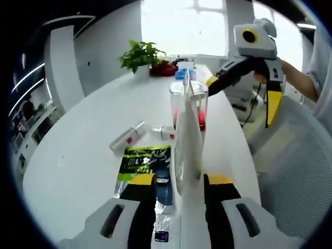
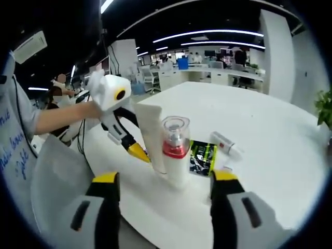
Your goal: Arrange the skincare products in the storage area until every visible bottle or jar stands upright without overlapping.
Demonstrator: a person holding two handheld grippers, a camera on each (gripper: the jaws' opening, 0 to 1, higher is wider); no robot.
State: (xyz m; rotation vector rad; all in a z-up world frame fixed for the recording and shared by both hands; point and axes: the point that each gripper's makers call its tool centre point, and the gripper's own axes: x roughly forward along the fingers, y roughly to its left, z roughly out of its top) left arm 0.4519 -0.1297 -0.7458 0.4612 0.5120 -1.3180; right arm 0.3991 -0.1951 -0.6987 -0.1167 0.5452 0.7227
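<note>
Fingers of the left gripper (image 1: 179, 189) are pinching a white tube (image 1: 188, 140) in the left gripper view, holding it upright on the bench (image 1: 78, 166), its flat crimped end rising straight up from between the yellow-tipped pads. Just beyond the tube, touching or nearly so, a clear-capped pump bottle (image 1: 199, 101) with a red collar is standing upright. Off to the fingers' left, a small white tube (image 1: 127, 136) and a smaller bottle (image 1: 165, 132) are lying flat, with a green-and-black sachet (image 1: 143, 162) flat beside the left finger. The right gripper (image 1: 244, 91) is hanging beyond and to the right, clear of the bench goods.

Right gripper view: fingers of the right gripper (image 2: 165, 189) are spread wide, gripping nothing. White tube (image 2: 154, 137) and pump bottle (image 2: 175, 150) are standing side by side between and just ahead of the fingertips, the sachet (image 2: 202, 156) and a lying tube (image 2: 224, 143) beyond toward the right finger. The left gripper (image 2: 139, 152) is coming in from the left, its tip at the tube's base.

Judgement: tube is being stood up. Best done by settling its cap flat before letting go, releasing slowly, keeping a gap to the pump bottle so neither tips. Lying pieces are waiting their turn.
</note>
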